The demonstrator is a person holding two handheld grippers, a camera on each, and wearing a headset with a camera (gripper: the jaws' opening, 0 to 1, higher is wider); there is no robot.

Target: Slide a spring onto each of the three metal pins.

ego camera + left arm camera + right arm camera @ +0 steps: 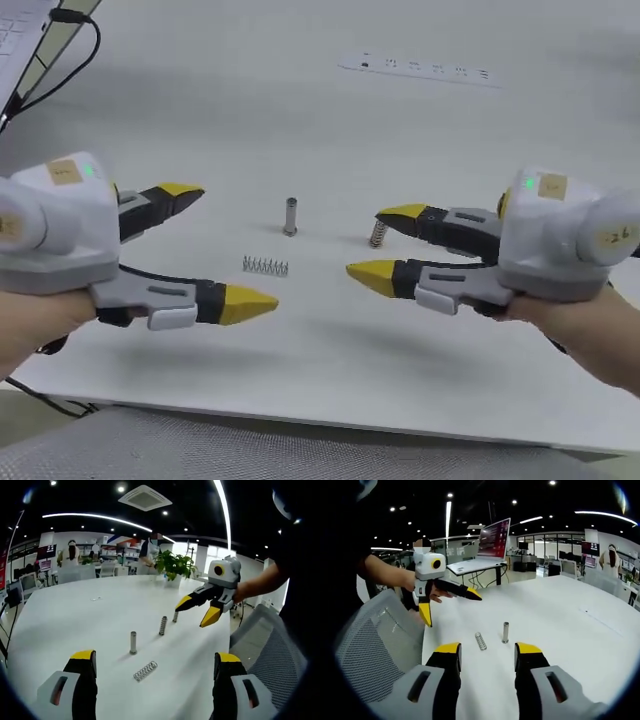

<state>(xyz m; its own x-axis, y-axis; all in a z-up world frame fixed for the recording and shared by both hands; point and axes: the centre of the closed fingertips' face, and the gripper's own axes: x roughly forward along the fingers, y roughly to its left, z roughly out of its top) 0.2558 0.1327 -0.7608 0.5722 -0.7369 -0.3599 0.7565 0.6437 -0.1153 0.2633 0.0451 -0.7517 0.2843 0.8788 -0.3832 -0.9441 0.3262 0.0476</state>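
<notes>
A bare metal pin (291,215) stands upright on the white table (300,130). A loose spring (265,265) lies flat just in front of it. A pin wearing a spring (378,234) stands to the right, partly behind my right gripper (372,242), which is open and holds nothing. My left gripper (225,245) is open too, left of the loose spring. The left gripper view shows the loose spring (145,671), the bare pin (133,642) and two spring-covered pins (163,625) beyond it. In the right gripper view the spring (480,640) and the bare pin (505,632) lie ahead of the open jaws.
A white power strip (420,68) lies at the far side of the table. A laptop with a black cable (70,40) sits at the far left corner. A grey mesh chair (200,450) is at the near table edge. A potted plant (175,565) stands farther off.
</notes>
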